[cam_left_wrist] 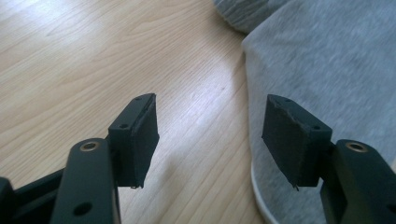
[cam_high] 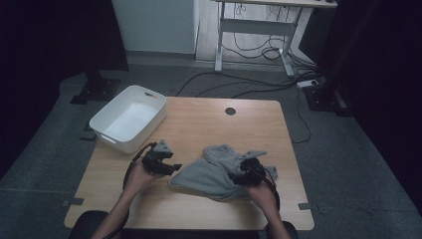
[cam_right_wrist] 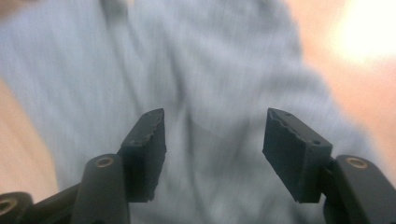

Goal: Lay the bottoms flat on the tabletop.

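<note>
The grey garment (cam_high: 211, 172) is lying crumpled on the near right part of the wooden desk (cam_high: 199, 124), with its near edge sitting close to the desk's near rim and its right side stopping short of the desk's right rim. In the left gripper view the garment (cam_left_wrist: 322, 60) is showing a rounded hem running down the wood, and bare wood is stretching away to the left of it.

The left gripper (cam_high: 171, 168) is hovering just beside the garment's left edge, its jaws standing apart with nothing between them; in its own view the left gripper (cam_left_wrist: 210, 135) is straddling that hem, one jaw over bare wood and the other over cloth. The right gripper (cam_high: 239, 174) is sitting over the right part of the garment, pointing at the cloth. In its own blurred view the right gripper (cam_right_wrist: 212, 140) is showing its jaws parted, with the garment (cam_right_wrist: 187, 70) lying beyond them and no cloth pinched.

A white bin (cam_high: 128, 118) is standing at the far left corner of the desk, overhanging the left rim, well apart from the garment. Between the bin and the cloth, and across the far right of the desk around a small round hole (cam_high: 230, 111), the wood is lying open.
</note>
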A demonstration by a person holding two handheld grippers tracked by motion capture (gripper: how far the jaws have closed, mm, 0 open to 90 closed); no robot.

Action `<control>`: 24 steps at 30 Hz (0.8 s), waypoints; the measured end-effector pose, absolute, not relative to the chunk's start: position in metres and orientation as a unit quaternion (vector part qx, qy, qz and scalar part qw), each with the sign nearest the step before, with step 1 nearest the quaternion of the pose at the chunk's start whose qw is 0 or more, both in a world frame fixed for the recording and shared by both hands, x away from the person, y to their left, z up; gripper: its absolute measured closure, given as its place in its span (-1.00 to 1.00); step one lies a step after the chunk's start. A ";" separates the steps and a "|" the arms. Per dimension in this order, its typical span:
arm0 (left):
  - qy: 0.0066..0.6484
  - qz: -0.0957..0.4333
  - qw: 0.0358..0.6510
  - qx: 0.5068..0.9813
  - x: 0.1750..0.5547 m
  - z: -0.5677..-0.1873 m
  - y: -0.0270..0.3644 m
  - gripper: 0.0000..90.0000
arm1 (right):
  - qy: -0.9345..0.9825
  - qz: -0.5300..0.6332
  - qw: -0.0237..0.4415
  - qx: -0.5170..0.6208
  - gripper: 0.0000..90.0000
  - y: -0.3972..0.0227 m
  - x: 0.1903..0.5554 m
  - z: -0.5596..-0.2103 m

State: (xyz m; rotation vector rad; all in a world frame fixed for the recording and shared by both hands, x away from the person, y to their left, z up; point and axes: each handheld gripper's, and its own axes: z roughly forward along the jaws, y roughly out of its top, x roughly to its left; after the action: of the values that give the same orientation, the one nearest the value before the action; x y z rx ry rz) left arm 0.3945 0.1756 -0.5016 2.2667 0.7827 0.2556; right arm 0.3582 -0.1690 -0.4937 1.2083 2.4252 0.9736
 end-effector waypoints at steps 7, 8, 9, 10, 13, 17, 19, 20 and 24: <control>0.283 0.048 0.351 0.891 0.393 -0.513 0.160 -0.29 | 0.834 0.353 0.136 0.403 -0.38 -0.134 0.416 -0.482; 0.279 0.045 0.344 0.895 0.392 -0.515 0.159 -0.29 | 0.838 0.351 0.128 0.399 -0.41 -0.127 0.423 -0.487; 0.274 0.043 0.338 0.900 0.390 -0.519 0.156 -0.29 | 0.842 0.346 0.120 0.396 -0.41 -0.123 0.427 -0.492; 0.271 0.041 0.332 0.902 0.388 -0.522 0.153 -0.29 | 0.848 0.336 0.115 0.393 -0.41 -0.118 0.430 -0.498; 0.257 0.037 0.318 0.912 0.384 -0.531 0.146 -0.18 | 0.860 0.320 0.096 0.384 -0.08 -0.112 0.431 -0.516; 0.249 0.014 0.328 0.911 0.383 -0.531 0.142 0.43 | 0.862 0.321 0.091 0.382 0.65 -0.115 0.421 -0.518; 0.243 0.030 0.327 0.913 0.381 -0.526 0.142 0.71 | 0.865 0.316 0.105 0.376 0.75 -0.117 0.417 -0.512; 0.239 0.048 0.326 0.914 0.381 -0.520 0.143 0.75 | 0.864 0.319 0.111 0.374 0.77 -0.119 0.416 -0.508; 0.242 0.134 0.374 0.885 0.378 -0.470 0.160 0.78 | 0.845 0.352 0.154 0.373 0.79 -0.134 0.407 -0.468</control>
State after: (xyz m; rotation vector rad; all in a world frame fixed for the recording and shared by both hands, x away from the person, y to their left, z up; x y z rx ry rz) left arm 0.3784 0.1603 -0.4705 2.2674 0.6203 0.3439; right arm 0.4071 -0.1338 -0.4677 1.0684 2.4209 1.0075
